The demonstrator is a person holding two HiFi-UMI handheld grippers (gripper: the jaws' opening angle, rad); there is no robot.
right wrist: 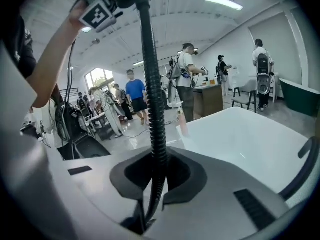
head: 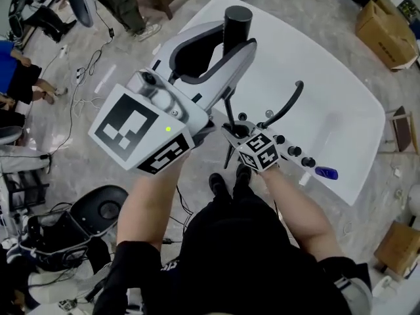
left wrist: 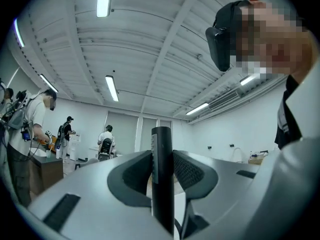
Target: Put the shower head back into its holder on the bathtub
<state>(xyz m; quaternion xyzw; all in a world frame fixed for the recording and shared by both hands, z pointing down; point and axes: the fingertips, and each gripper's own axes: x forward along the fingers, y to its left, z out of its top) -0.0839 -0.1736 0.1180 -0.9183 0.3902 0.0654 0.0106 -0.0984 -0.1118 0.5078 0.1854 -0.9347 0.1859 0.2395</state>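
My left gripper is raised close to the head camera and is shut on the black cylindrical shower head handle, which stands upright between its jaws. A black ribbed hose hangs down from the handle. Lower down, my right gripper is shut on this hose, just at the near rim of the white bathtub. The right gripper view shows the left gripper high above, and the bathtub beyond. A curved black spout and black knobs sit on the tub's rim.
A blue object lies at the tub's near corner. Cardboard boxes stand at the right, and a black round chair base and cables lie on the floor at the left. Several people stand across the room.
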